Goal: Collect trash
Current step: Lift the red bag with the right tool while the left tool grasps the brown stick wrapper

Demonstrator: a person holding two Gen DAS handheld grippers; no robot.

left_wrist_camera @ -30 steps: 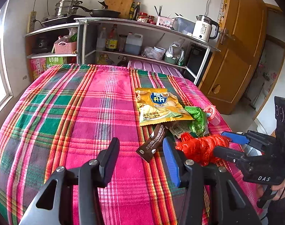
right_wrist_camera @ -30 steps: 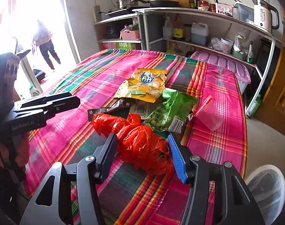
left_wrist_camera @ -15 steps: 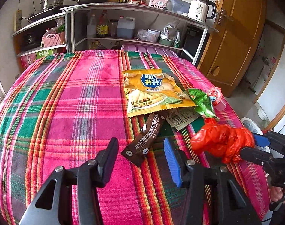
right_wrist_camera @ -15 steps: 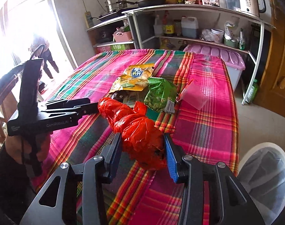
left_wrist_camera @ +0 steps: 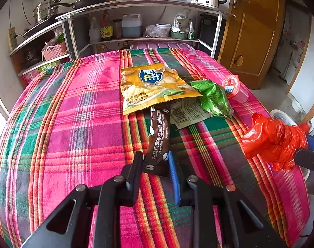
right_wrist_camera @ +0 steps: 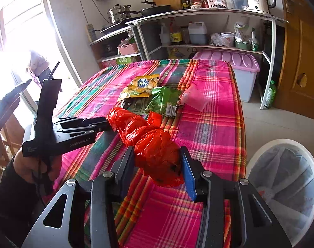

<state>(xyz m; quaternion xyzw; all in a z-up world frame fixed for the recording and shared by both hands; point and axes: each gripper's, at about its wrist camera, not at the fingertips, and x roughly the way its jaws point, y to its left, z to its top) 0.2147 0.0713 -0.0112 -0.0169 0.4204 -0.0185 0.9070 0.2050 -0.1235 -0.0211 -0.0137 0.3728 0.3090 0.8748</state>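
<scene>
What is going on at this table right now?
A person is clearing trash with two handheld tools. The right tool grips a crumpled red plastic bag, lifted near the white bin. The left tool has just been closing around the brown coffee sachet. A yellow chip bag and green wrapper remain on the plaid cloth.

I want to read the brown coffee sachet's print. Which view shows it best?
The left wrist view: the sachet lies full length, print facing up, its near end between the left tool's fingers. In the right wrist view only a dark scrap shows behind the red bag.
</scene>
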